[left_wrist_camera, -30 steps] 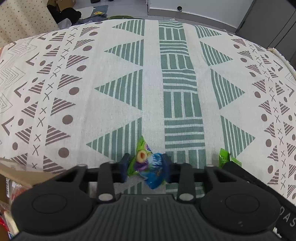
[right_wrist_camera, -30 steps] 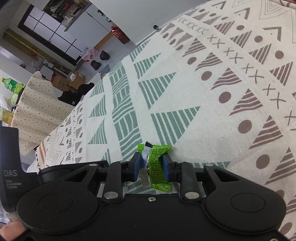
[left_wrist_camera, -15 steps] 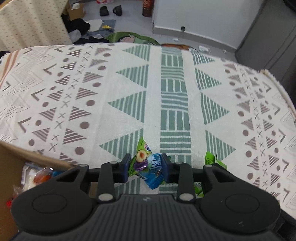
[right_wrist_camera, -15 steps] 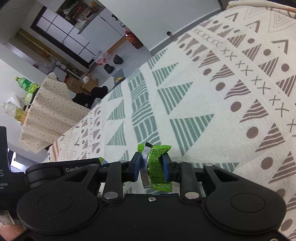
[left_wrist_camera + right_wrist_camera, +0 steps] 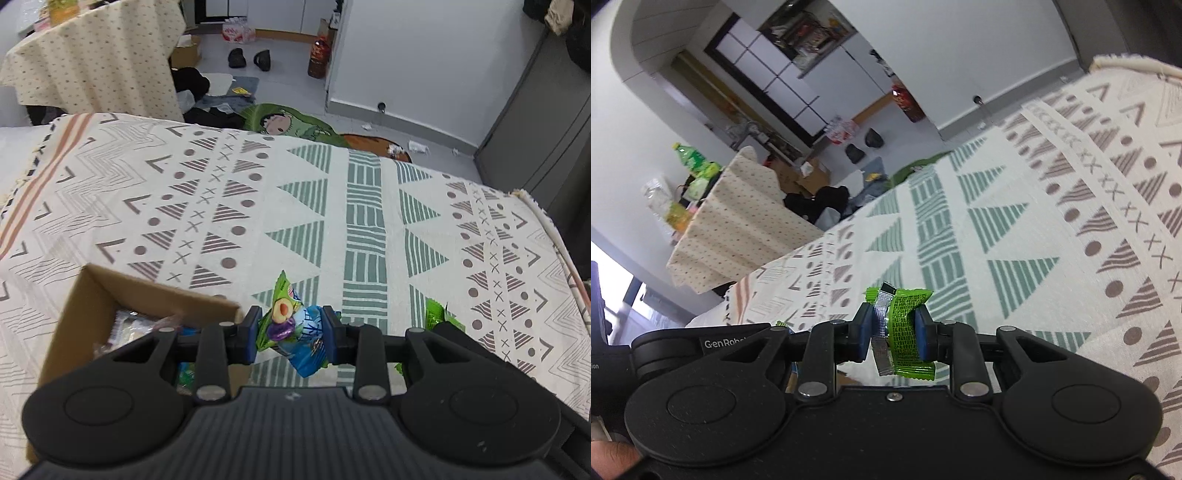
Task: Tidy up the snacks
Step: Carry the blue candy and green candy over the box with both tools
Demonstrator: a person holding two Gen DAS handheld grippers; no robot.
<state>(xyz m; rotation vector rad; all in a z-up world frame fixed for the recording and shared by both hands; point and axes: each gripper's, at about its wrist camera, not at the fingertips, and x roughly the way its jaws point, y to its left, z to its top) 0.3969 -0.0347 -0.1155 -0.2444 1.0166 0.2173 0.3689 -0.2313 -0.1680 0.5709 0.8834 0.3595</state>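
Both grippers are loaded. Left gripper (image 5: 291,334) is clamped on a blue and green candy wrapper (image 5: 295,332), its blue pads (image 5: 252,334) pressing the packet from either side, lifted clear of the patterned tablecloth (image 5: 258,206). Right gripper (image 5: 891,330) is clamped on a bright green snack packet (image 5: 905,328), a strip of silver foil showing along the packet's left edge, also held above the cloth.

At the near left of the left wrist view sits an open cardboard box (image 5: 107,291), and several wrapped snacks (image 5: 127,326) already lie inside it, so part of the sorting looks done. The left gripper's packet hangs just to the right of the box's near corner, not yet over the opening.

As a judgement, the task is well along: no loose snacks show on the visible cloth, and these two held packets seem to be among the last. What remains is to carry each over the box and let go. The box does not show clearly in the right wrist view.
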